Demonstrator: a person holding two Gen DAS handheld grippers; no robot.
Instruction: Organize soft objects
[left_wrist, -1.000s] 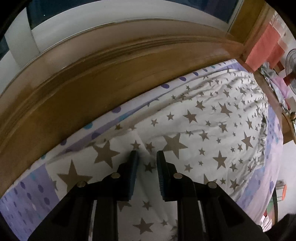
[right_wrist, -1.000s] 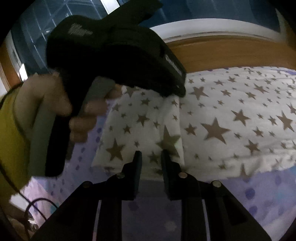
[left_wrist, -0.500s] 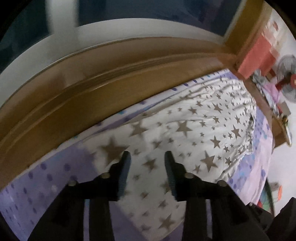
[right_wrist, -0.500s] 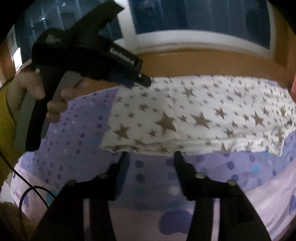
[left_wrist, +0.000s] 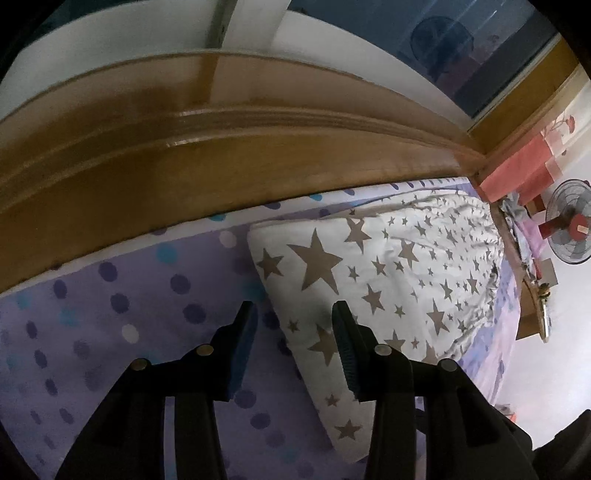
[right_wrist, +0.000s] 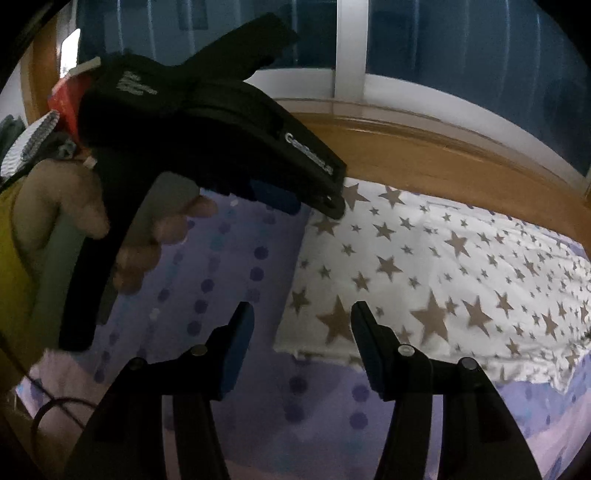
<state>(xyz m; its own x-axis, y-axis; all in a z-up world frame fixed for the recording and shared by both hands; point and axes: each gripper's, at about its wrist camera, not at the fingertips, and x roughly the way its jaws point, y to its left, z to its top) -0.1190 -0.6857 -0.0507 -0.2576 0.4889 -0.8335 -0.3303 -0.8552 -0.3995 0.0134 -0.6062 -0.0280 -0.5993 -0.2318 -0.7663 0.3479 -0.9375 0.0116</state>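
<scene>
The left gripper (left_wrist: 291, 325) is opening and grips nothing. The right gripper (right_wrist: 301, 332) stands released. The star-print blanket (left_wrist: 399, 273) lies folded just beyond both jaws, evidently set down.

wooden headboard (left_wrist: 229, 173); dark window (right_wrist: 461, 48)

Soft matt cotton quilt (left_wrist: 399, 266) with printed stars lies on a dotted cloth sheet (left_wrist: 110, 314) beside a glossy varnished wooden headboard (left_wrist: 221, 162).
</scene>
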